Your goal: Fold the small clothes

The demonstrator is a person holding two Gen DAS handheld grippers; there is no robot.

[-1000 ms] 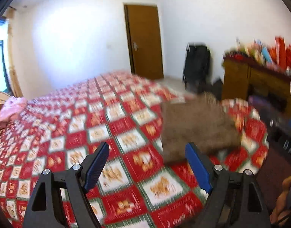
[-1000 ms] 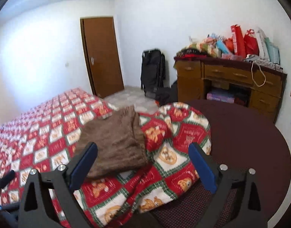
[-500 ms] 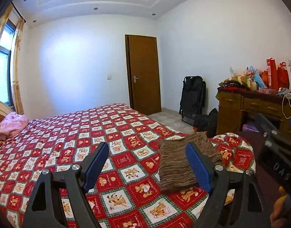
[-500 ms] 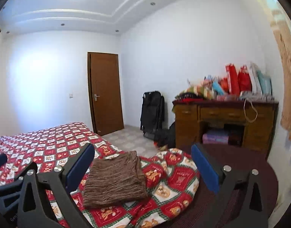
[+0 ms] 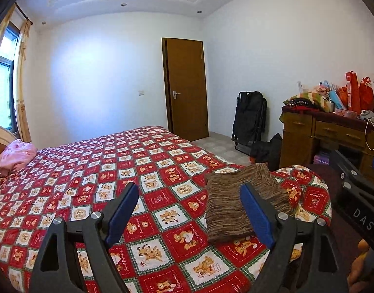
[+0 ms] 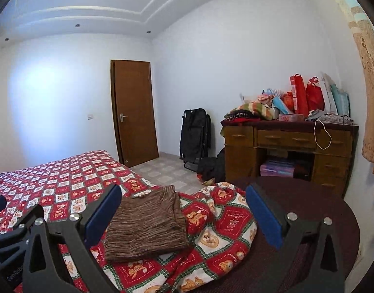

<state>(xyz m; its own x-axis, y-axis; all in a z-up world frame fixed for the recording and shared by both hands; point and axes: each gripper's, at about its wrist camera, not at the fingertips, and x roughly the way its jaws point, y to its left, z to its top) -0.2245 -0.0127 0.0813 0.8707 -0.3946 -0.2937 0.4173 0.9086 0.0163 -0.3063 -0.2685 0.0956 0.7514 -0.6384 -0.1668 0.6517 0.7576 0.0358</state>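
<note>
Bed (image 5: 94, 171) w/ red-green-white bear-print quilt (image 6: 65, 180) fills left and centre of scene; quilt's near right corner bunched in a rounded fold. Wooden desk (image 6: 284, 146) at far right wall, tabletop piled w/ bags and cloth; brown door (image 5: 185, 88) at far wall, shut; black folded chair (image 6: 195, 136) betw. door and desk. Pink bundle (image 5: 15, 155) at far left of bed. Brown knit garment (image 6: 145, 227), folded flat into a rectangle, lies on quilt near bed's right corner, just left of the bunched fold. Left gripper (image 5: 189, 207): jaws wide, nothing betw. them, above quilt, left of garment. Right gripper (image 6: 184, 210): jaws wide, empty, clear of garment
</note>
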